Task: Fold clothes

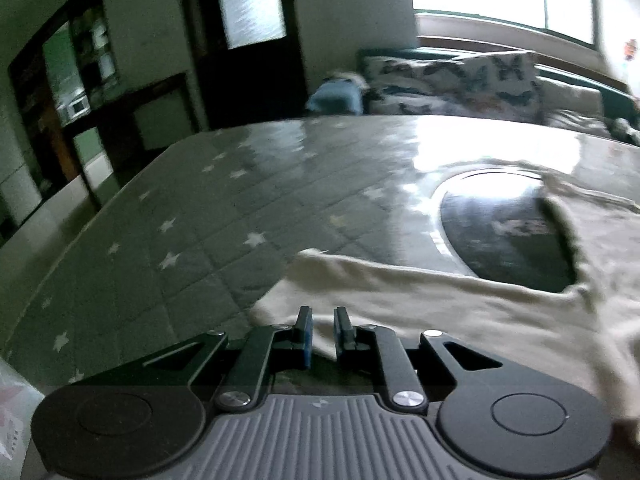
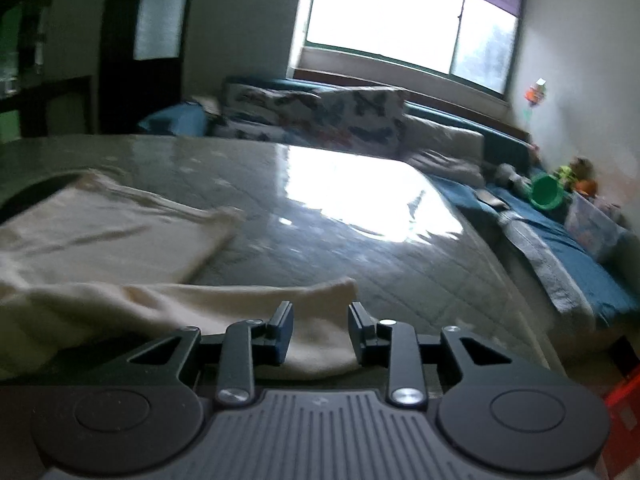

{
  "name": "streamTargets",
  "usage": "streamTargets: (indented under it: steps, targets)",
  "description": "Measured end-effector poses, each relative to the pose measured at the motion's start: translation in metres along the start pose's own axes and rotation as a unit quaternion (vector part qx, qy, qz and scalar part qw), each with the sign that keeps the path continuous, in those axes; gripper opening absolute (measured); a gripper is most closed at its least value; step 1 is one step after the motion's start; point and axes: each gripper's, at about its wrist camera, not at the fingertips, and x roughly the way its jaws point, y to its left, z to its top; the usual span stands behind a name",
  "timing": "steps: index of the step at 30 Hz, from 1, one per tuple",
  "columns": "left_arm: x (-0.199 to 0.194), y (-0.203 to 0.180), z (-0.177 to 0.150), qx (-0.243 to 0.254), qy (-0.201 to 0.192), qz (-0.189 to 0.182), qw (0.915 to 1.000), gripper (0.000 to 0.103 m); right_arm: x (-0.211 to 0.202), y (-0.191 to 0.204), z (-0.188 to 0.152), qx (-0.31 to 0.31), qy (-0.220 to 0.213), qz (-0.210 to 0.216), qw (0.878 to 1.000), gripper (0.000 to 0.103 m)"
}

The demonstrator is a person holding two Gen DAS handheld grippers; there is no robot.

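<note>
A cream garment lies rumpled on a grey quilted surface with white stars. A folded-over flap of it partly covers a dark oval patch. My left gripper sits low at the garment's near left edge. Its jaws are nearly together, with a ridge of the cream cloth pinched between the blue pads. In the right wrist view the same garment spreads to the left. One flap reaches under my right gripper, whose jaws stand apart with cloth lying between them, not pressed.
Patterned pillows and blue bedding lie beyond the quilted surface. A green bucket and toys sit at the right wall, and a red box is at lower right. A dark door and shelves stand on the left. Bright window glare falls on the quilt.
</note>
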Motion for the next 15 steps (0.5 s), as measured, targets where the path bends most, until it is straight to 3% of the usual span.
streamTargets:
  steps: [2, 8, 12, 15]
  targets:
    - [-0.014, -0.01, -0.001, 0.018, -0.012, -0.025, 0.9994, 0.02, -0.009, 0.009, 0.001, -0.01, -0.002, 0.024, 1.0, 0.031]
    - [-0.049, -0.044, -0.008, 0.069, -0.037, -0.106, 0.9913, 0.021, -0.038, 0.039, -0.007, -0.014, 0.016, 0.139, 0.99, 0.031]
    - [-0.063, -0.075, -0.02, 0.111, -0.033, -0.182, 0.9764, 0.021, -0.038, 0.059, -0.018, 0.004, 0.059, 0.23, 0.971, 0.031]
    - [-0.07, -0.099, -0.027, 0.141, -0.037, -0.228, 0.9626, 0.021, -0.035, 0.075, -0.023, -0.008, 0.064, 0.254, 0.965, 0.031]
